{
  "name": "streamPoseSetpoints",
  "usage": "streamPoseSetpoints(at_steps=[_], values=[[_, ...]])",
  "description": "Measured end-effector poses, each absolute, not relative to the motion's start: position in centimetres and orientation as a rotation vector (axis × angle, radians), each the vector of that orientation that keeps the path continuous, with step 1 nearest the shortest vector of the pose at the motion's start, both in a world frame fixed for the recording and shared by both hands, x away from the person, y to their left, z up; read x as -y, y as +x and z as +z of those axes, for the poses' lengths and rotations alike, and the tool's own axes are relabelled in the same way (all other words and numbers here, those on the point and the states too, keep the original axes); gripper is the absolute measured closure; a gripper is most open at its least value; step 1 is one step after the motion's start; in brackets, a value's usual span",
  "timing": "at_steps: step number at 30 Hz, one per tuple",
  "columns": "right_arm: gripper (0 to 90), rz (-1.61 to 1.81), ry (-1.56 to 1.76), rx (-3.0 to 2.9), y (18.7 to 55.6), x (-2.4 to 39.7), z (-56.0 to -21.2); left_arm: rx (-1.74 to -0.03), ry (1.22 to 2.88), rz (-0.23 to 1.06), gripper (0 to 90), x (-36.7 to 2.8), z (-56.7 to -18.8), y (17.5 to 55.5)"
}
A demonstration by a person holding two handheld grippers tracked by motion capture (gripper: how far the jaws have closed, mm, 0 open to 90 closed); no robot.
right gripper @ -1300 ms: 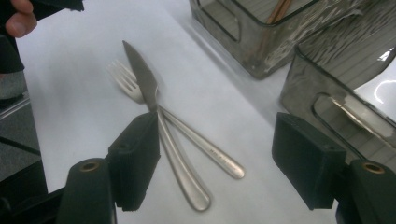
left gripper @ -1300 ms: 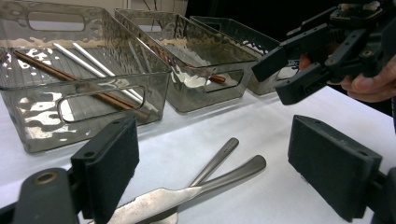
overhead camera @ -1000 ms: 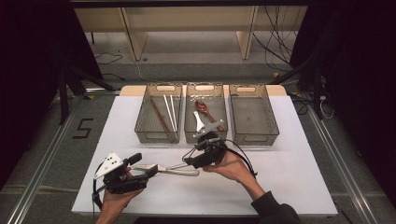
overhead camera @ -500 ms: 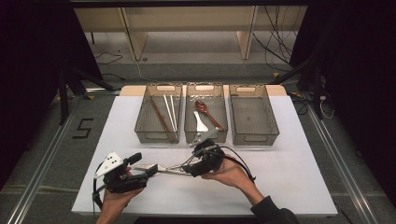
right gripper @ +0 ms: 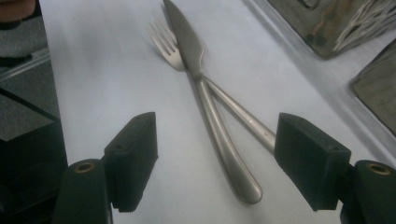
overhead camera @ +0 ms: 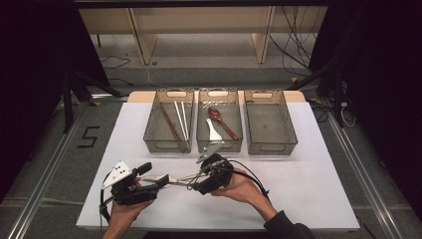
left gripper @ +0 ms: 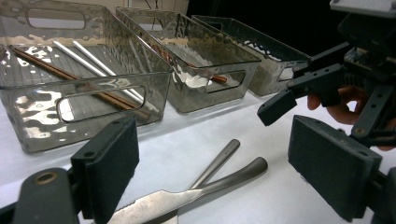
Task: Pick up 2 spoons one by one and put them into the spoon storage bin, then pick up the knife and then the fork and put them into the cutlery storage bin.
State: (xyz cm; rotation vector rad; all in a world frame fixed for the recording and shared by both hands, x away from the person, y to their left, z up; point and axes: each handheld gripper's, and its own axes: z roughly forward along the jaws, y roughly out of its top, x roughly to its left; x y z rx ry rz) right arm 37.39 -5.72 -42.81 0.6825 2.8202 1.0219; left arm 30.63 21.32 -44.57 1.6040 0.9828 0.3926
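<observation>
A steel knife [right gripper: 205, 102] lies crossed over a steel fork [right gripper: 166, 39] on the white table, between my two hands. My right gripper [right gripper: 222, 158] points at them with its jaws wide, and both handles lie between the pads untouched. Its jaws have just been opening a little wider. In the high view my right gripper [overhead camera: 196, 186] is just right of the cutlery [overhead camera: 178, 180] and my left gripper [overhead camera: 158, 180] just left of it. My left gripper [left gripper: 222, 161] is open too, low over the table, with the knife [left gripper: 219, 179] and fork [left gripper: 217, 161] lying between its jaws.
Three clear bins stand in a row behind the cutlery. The left bin [overhead camera: 166, 148] holds brown and white chopsticks [overhead camera: 175, 119]. A wooden spoon [overhead camera: 221, 121] and a white spoon [overhead camera: 213, 130] lie in the middle bin [overhead camera: 219, 148]. The right bin [overhead camera: 271, 149] has nothing in it.
My right gripper has come down and toward me from in front of the middle bin, and now points left at the handles of the knife and fork. My left gripper has stayed put.
</observation>
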Motion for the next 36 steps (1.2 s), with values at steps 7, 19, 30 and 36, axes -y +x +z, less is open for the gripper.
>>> streamPoseSetpoints(at_steps=[7,19,30,36], values=[[31.4,0.997,0.665,-2.844,37.3,5.1,-43.2,-0.980,1.602,0.397,15.8,-21.5,-44.6,30.6],[40.5,0.905,0.615,-2.880,38.1,4.0,-44.5,-0.980,1.599,0.399,15.7,-21.4,-44.5,30.6],[52.1,0.865,0.576,-2.897,38.5,3.1,-45.8,-0.980,1.597,0.398,15.6,-21.5,-44.5,30.6],[57.1,0.838,0.560,-2.916,38.6,2.4,-46.5,-0.980,1.597,0.400,15.6,-21.5,-44.5,30.6]])
